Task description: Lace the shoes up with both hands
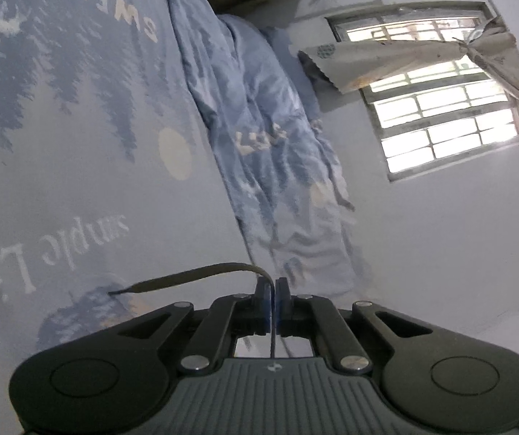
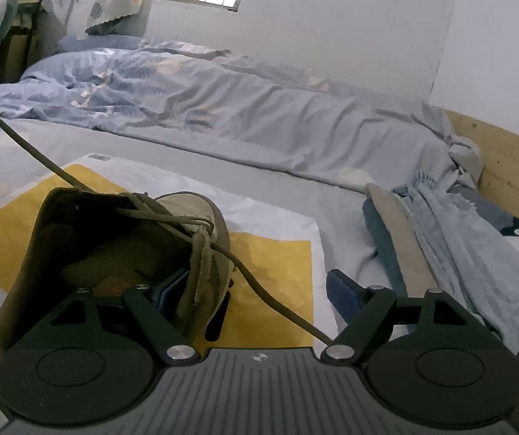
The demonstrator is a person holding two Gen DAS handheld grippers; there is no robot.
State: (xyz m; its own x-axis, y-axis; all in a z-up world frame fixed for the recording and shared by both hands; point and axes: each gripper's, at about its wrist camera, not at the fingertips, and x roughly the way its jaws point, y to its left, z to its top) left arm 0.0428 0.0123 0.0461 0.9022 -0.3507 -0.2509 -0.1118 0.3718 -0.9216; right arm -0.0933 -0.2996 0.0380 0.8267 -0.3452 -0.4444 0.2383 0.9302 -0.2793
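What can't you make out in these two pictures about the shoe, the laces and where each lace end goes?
- Left wrist view: the shoe is out of frame. The left gripper is shut on a lace, which runs on behind the pads.
- Right wrist view: the shoe has its heel hidden behind the open right gripper.
- Right wrist view: one lace strand leaves by the left edge.
- Right wrist view: the eyelets are too blurred to count.

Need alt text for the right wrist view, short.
The open right tool straddles the side wall of an olive-brown suede shoe standing on a yellow and white paper sheet on a bed. One dark shoelace runs taut up and left out of frame.
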